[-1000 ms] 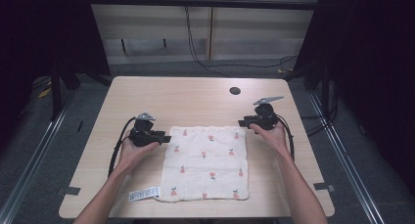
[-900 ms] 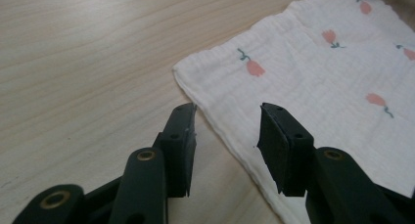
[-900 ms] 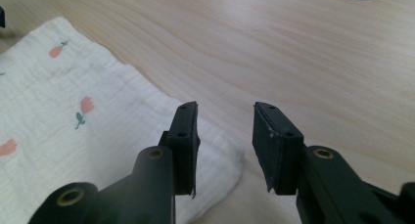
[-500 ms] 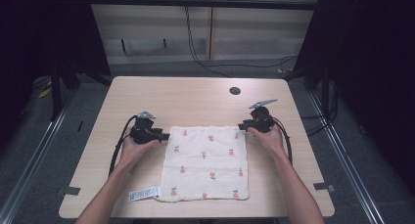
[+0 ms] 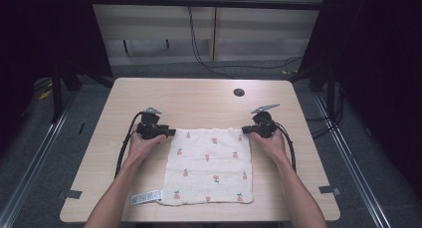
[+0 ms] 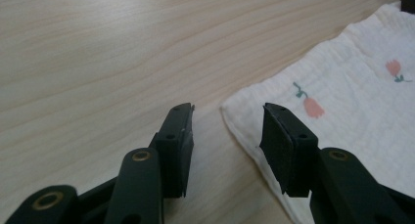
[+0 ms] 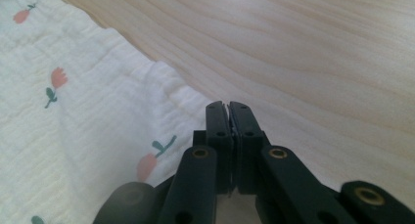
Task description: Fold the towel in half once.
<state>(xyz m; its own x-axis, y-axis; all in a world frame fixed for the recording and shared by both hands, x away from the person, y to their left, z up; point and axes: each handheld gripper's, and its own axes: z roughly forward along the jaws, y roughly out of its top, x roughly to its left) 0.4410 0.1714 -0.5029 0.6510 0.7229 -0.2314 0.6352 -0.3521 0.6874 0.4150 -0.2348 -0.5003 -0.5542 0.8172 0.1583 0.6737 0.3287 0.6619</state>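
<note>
A white cloth (image 5: 209,166) printed with small pink flowers lies flat on the wooden table (image 5: 199,101). My left gripper (image 5: 169,132) sits low at the cloth's far left corner. In the left gripper view it (image 6: 227,109) is open, and the corner of the cloth (image 6: 352,101) lies just ahead between the two jaws. My right gripper (image 5: 246,130) is at the far right corner. In the right gripper view its jaws (image 7: 228,105) are pressed together at the edge of the cloth (image 7: 88,111), apparently pinching the corner.
A white label (image 5: 147,197) sticks out at the cloth's near left corner. A black round hole (image 5: 239,92) sits in the far right part of the table. Grey tape marks (image 5: 73,193) (image 5: 328,189) lie near the front corners.
Both grippers have edged slightly inward onto the cloth's far corners. The cloth lies as before.
</note>
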